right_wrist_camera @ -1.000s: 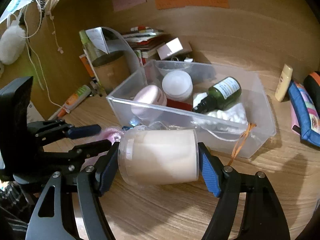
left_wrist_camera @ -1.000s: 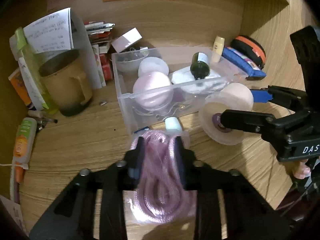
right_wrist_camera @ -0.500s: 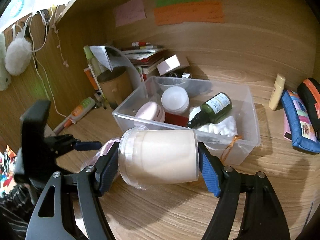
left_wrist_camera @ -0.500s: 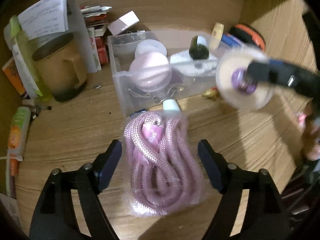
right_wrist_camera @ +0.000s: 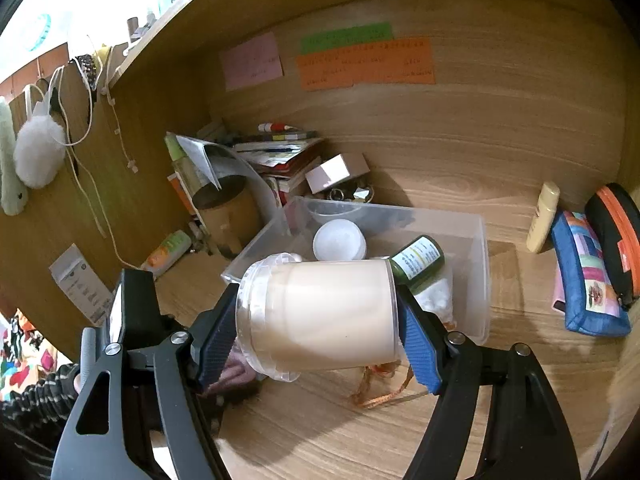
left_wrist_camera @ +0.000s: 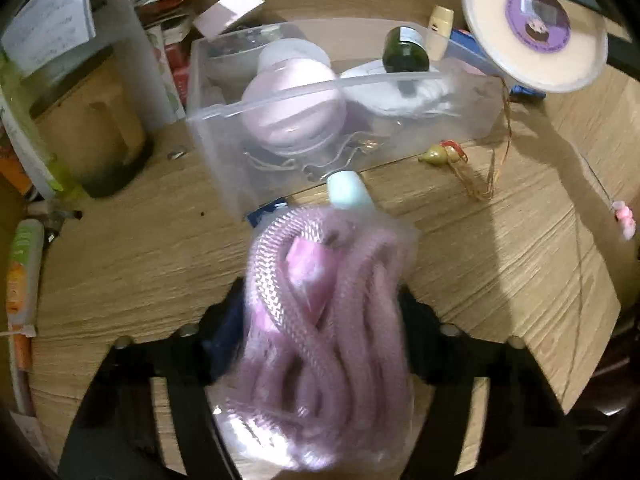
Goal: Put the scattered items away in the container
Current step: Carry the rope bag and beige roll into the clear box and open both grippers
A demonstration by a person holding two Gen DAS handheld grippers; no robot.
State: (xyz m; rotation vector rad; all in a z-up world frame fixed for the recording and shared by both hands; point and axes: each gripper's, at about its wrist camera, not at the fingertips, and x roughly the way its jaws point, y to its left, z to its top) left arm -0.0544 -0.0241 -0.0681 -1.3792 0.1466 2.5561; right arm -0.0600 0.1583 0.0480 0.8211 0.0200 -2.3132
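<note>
My left gripper (left_wrist_camera: 320, 316) is shut on a bag of pink rope (left_wrist_camera: 320, 320), held just in front of the clear plastic container (left_wrist_camera: 224, 152). My right gripper (right_wrist_camera: 316, 320) is shut on a cream jar (right_wrist_camera: 324, 316) lying sideways, raised above the container's near rim (right_wrist_camera: 482, 280); the jar also shows high at the right of the left wrist view (left_wrist_camera: 536, 28). The container holds a pink round case (left_wrist_camera: 292, 108), a white jar (right_wrist_camera: 340, 240), a green bottle (right_wrist_camera: 420, 260) and white cloth (left_wrist_camera: 400, 92).
A small gourd charm with orange string (left_wrist_camera: 444, 154) and a pale blue cap (left_wrist_camera: 348, 190) lie by the container. A brown mug (left_wrist_camera: 88, 128), books (right_wrist_camera: 280, 152), a tube (left_wrist_camera: 22, 264), a yellow bottle (right_wrist_camera: 542, 216) and pouches (right_wrist_camera: 588, 276) line the desk edges.
My left gripper opened half a second ago and has shut on the rope bag again. My right gripper has lifted the cream jar higher, up over the container.
</note>
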